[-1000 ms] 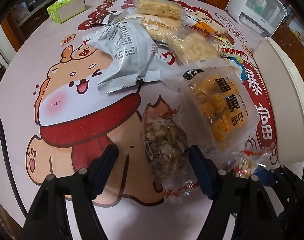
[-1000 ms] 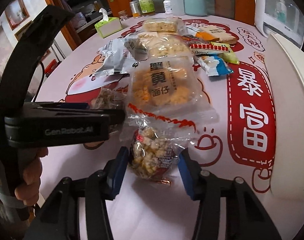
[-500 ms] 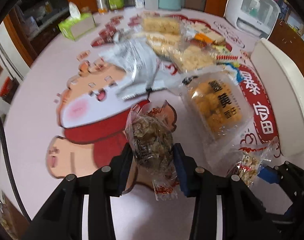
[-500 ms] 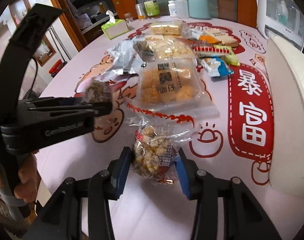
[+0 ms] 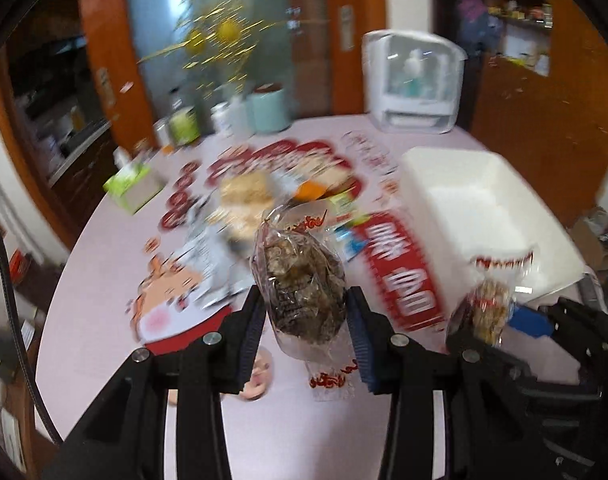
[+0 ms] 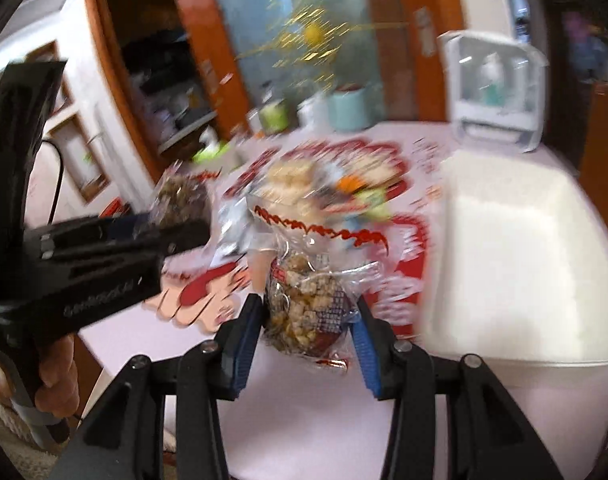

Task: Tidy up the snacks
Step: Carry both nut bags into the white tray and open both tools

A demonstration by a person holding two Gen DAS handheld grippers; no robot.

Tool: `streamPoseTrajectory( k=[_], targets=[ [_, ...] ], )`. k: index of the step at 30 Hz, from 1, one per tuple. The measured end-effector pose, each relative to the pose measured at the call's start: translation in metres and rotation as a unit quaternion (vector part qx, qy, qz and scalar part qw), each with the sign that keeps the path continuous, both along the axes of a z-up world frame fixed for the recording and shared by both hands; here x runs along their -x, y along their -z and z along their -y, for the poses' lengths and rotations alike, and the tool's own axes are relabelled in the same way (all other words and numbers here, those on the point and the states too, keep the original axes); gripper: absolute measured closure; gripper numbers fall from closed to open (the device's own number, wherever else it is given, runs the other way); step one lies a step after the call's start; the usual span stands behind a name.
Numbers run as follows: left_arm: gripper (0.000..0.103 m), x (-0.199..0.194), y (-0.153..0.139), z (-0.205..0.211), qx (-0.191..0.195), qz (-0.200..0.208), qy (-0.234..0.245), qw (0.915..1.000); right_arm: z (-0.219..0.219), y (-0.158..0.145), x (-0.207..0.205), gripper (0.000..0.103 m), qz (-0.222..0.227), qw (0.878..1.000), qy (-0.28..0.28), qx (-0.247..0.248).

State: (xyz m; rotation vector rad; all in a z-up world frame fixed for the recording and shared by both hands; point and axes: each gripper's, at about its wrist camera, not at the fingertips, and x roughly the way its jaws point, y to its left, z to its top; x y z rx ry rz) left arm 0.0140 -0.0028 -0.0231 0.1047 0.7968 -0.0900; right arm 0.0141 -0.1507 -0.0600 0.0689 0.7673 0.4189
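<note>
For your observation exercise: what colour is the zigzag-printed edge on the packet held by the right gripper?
Red, on clear plastic packet; clearest in the right wrist view.

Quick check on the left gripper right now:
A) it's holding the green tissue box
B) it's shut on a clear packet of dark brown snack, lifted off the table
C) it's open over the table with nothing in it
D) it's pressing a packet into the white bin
B: the left gripper has both pads against the clear packet of dark brown snack, which hangs clear of the pink table.
</note>
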Motion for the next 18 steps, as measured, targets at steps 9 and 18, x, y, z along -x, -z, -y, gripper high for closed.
streamPoseTrajectory(
  k=[9,18],
  targets=[
    [0.063,-0.027,-0.024,0.105,0.011,0.028,0.092,0.9953,0.100,-0.041,-0.003,0.058,0.043,0.986,0.161,0.014],
    [0.063,-0.078,0.029,0.176,0.026,-0.043,0.127,0.9906,0.152,-0.013,-0.027,0.058,-0.014,0.971,0.237,0.024]
  ],
)
